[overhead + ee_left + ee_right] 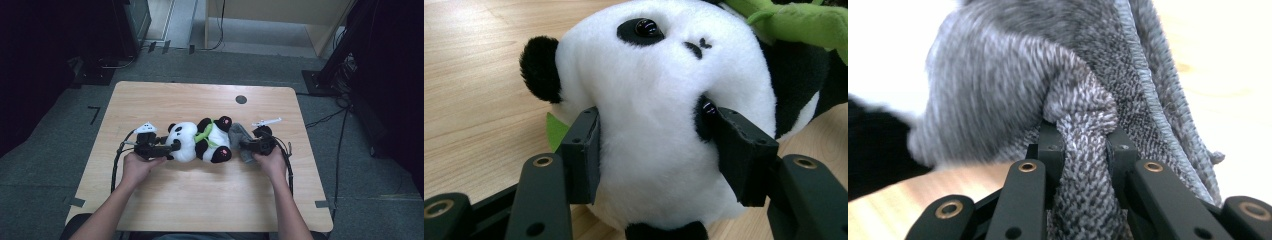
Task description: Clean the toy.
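Panda point(200, 140) lies crosswise, head toward left hand-held gripper point(172, 148).

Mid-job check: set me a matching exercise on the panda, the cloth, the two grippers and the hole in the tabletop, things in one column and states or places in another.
Things:
1. left gripper
2. right gripper
3. grey cloth
4. table hole

States or places:
A. bunched beside the panda's feet
B. far side of the table, apart from everything
C. clamped on the plush panda head
D. pinching a fold of fabric

Pairs: 1-C, 2-D, 3-A, 4-B
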A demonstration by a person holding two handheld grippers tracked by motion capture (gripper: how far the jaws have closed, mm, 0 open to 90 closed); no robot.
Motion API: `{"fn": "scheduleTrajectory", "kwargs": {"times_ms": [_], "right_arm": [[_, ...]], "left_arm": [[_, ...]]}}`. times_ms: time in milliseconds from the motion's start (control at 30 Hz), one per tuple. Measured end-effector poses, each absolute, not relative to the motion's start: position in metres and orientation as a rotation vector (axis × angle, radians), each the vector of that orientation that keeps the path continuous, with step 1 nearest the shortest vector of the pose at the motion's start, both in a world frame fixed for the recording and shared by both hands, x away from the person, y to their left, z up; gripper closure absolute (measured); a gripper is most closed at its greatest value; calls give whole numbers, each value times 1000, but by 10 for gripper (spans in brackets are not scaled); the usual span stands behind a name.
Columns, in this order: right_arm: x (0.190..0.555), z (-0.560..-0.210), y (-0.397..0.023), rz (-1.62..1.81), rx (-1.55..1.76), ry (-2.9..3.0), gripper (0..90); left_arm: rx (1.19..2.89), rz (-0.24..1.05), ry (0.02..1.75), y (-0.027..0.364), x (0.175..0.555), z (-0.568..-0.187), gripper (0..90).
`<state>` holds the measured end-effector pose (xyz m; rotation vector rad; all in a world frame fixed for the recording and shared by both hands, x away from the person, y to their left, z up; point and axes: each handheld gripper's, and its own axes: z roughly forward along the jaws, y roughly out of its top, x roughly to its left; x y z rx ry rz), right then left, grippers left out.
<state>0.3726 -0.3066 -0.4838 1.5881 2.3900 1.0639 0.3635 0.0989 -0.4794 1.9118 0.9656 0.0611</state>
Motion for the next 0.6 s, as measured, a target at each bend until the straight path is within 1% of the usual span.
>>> {"fn": "scheduleTrajectory", "kwargs": {"times_ms": [267,433,600], "right_arm": [[369,-463,-329,1198,1599,2209,769],[369,-442,-328,1259,1539,2138,768],[366,-420,-311,1333,1430,2141,768]], "left_arm": [[1910,61,967,99,364,-480,416],[1904,62,965,99,363,-480,416],[1899,69,969,99,363,-481,415]]}}
